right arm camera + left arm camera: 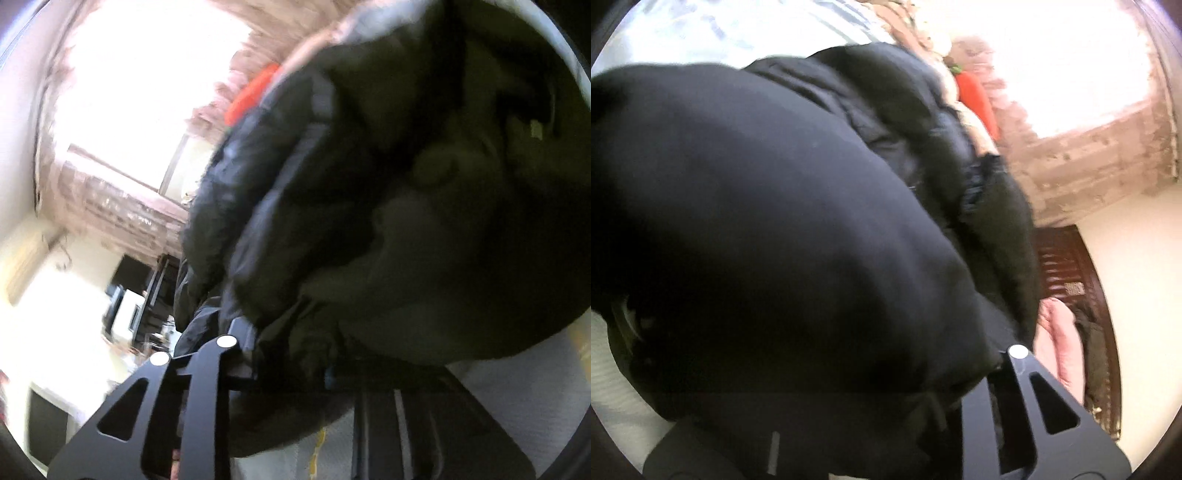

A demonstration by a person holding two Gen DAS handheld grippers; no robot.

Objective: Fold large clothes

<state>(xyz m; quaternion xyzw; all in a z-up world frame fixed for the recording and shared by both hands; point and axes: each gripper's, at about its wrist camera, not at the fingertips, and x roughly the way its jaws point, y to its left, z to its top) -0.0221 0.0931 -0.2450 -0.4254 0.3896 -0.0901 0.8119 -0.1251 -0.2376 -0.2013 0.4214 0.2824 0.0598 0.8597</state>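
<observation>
The left tool (1004, 373) shows only one black finger (1045, 402) with a white dot at its tip, low and right of centre in the left wrist view; its other finger is buried under cloth, and the jaws stand narrow, closed on a fold of the black jacket (768, 206). The jacket fills most of that view, its smooth dark cloth bulging from the left edge across the middle, with a quilted, puffy part (923, 122) rising behind it toward the upper right. Further right lies an orange plush thing (979, 99) (a toy carrot by the look of its green top), then a brownish patterned curtain (1089, 155) under a glaring window, and below that a dark wooden headboard or bed frame (1060, 258) with a pink cloth (1060, 339) beside it. A pale striped bed sheet (613, 369) shows at the lower left edge. In the right wrist view the bright window and the curtain (122, 210) are at the left, and the right tool (194, 350) sits low and left of centre, its two white-dotted fingertips nearly together, pinching the jacket's (424, 184) edge. The jacket hangs in a bunched dark mass across the middle and right, above the pale bed sheet (517, 398).
</observation>
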